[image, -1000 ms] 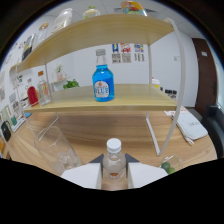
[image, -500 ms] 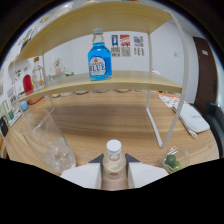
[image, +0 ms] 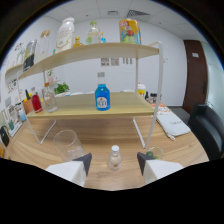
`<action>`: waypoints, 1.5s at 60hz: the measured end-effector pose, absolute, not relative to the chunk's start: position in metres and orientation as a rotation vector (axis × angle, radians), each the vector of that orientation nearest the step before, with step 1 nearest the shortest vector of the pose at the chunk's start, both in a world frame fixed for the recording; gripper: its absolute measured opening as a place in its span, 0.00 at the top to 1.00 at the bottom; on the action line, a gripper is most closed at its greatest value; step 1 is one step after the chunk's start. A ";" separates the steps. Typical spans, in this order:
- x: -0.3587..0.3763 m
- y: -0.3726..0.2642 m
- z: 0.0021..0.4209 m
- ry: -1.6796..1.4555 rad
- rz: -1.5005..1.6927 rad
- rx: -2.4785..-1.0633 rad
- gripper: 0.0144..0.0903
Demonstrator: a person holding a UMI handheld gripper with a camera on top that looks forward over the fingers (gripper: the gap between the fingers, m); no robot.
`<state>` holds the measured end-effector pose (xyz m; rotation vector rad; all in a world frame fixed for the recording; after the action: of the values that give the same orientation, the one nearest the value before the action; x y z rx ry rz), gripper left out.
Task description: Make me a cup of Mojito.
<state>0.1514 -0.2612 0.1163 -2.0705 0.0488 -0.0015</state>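
Small clear bottle (image: 115, 157) upright on the table (image: 100, 135), between the wide-open, empty tongs (image: 114, 162).

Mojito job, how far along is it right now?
Early. Done: nothing shows; the glass on the table looks empty. In hand: nothing; the gripper is open, with the small bottle standing on the table between its fingers. Left: everything; the blue bottle sits on the shelf.

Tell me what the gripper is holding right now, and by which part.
Nothing is held. The gripper is open, and the small clear bottle with a white cap stands on the wooden table between its fingers, with a gap at each side.
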 end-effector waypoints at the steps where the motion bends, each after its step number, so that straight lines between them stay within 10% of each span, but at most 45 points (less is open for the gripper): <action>1: 0.149 -0.265 0.121 0.051 -0.005 -2.064 0.06; 40: 0.019 -0.335 0.138 0.001 0.042 -2.074 0.06; 68: -0.112 -0.270 0.350 -0.103 0.087 -1.807 0.05; 90: -0.161 -0.165 0.419 -0.056 0.136 -1.685 0.06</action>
<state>-0.1611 -0.1648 0.4189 -1.6848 -0.0560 0.1357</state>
